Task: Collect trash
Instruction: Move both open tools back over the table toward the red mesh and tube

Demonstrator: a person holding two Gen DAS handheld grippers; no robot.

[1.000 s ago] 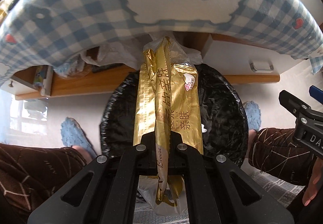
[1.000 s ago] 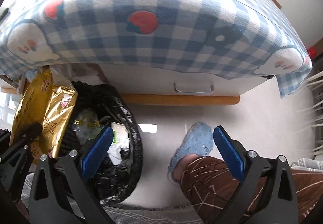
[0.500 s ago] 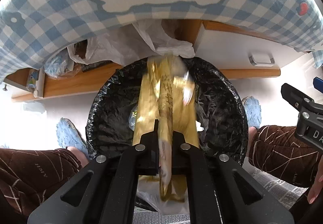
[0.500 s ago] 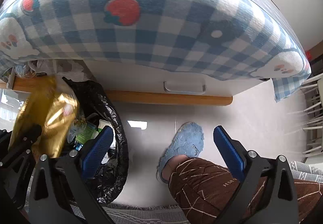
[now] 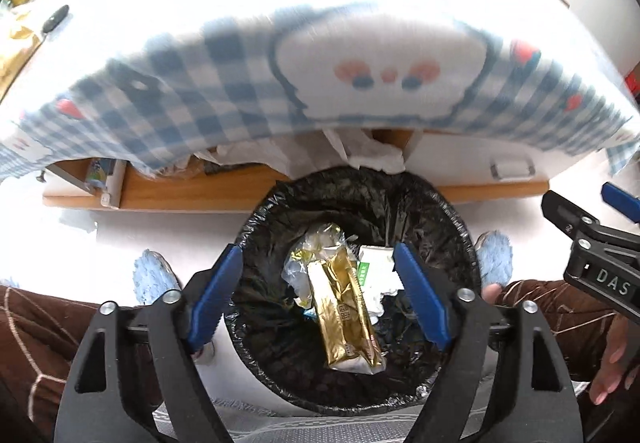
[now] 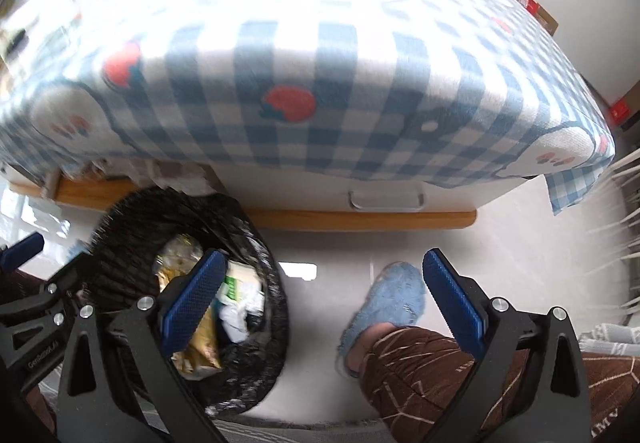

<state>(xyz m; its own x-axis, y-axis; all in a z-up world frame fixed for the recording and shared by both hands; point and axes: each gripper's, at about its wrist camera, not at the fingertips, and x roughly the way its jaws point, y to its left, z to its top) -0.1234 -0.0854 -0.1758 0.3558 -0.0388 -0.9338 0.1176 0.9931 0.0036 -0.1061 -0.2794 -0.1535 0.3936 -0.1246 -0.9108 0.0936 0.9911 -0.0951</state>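
The left gripper point(image 5: 318, 293) has just been opening; its jaws stand wide, nothing between them. The gold wrapper point(image 5: 344, 317) lies released inside the black-lined trash bin point(image 5: 460, 219) at lower centre, atop a white-green carton point(image 5: 376, 267) and crumpled clear plastic. The right gripper point(image 6: 320, 301) is spread too, empty. A checked tablecloth point(image 5: 200, 103) overhangs the upper frame, blurred, perhaps hiding shelf clutter. Two blue slippers point(image 5: 154, 277) flank the bin.

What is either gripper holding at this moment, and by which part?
Nothing. The left gripper has just been opening, with nothing between its jaws; the gold wrapper lies in the black-lined trash bin. The right gripper is open and empty.
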